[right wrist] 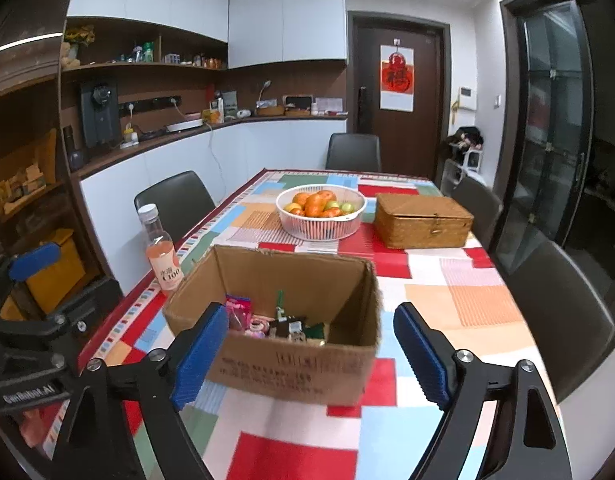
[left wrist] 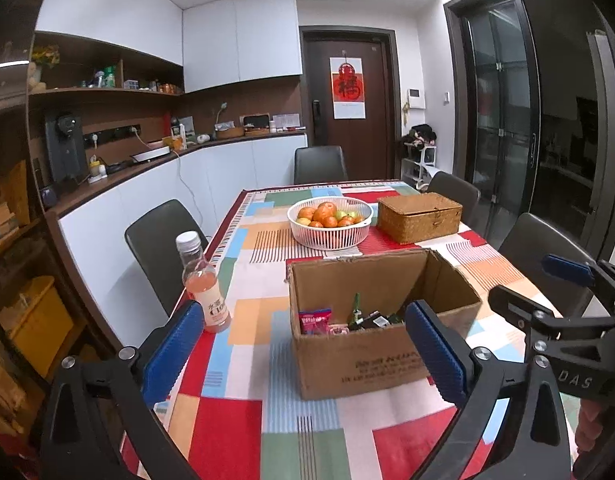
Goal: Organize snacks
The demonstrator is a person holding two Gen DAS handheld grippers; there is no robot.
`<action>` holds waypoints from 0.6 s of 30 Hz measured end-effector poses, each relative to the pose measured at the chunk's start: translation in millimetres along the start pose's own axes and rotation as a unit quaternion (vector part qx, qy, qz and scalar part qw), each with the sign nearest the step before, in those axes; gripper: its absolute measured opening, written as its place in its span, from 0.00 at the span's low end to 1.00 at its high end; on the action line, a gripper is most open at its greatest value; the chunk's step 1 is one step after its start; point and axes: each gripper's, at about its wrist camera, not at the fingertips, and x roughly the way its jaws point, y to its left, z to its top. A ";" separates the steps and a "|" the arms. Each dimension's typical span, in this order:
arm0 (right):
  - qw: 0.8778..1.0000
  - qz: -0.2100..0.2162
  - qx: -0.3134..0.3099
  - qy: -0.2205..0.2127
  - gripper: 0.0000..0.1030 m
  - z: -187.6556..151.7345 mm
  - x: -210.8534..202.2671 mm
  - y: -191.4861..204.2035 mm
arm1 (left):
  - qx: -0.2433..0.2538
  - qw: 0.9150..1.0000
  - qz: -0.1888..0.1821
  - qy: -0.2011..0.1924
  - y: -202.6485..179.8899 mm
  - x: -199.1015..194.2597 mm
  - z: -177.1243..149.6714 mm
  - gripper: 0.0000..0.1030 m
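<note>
While both grippers' fingers (left wrist: 435,350) are spread empty, a snack box (left wrist: 371,320) is seen at 12 o'clock, a bottle (left wrist: 205,284) at 10.

Snack packets (left wrist: 314,320) in box (left wrist: 363,356), bottle (left wrist: 205,284) perhaps just left.

Your left gripper (left wrist: 307,352) has its blue-padded fingers (left wrist: 173,352) spread wide with nothing clamped between them. Your right gripper (right wrist: 311,356) is likewise spread and empty, angled slightly downward, with the two grippers side by side.
</note>
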 end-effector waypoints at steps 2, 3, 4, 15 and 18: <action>1.000 -0.011 -0.003 -0.005 0.85 -8.3 -12.0 1.7 | 0.006 1.000 0.005 -0.006 -1.9 -13.5 -6.4 1.00; 1.000 -0.014 -0.004 -0.006 0.86 -12.9 -18.4 2.1 | 0.009 1.000 0.007 -0.008 -3.1 -19.1 -9.0 1.00; 1.000 -0.015 -0.004 -0.006 0.87 -16.7 -24.1 2.7 | 0.011 1.000 0.008 -0.010 -4.6 -25.4 -12.8 1.00; 1.000 -0.011 -0.004 -0.007 0.89 -50.5 -71.7 9.3 | 0.018 1.000 0.000 0.003 -12.8 -67.8 -42.6 1.00; 1.000 -0.013 -0.003 -0.008 0.89 -55.3 -79.3 9.1 | 0.026 1.000 0.000 -0.001 -16.5 -76.0 -46.0 1.00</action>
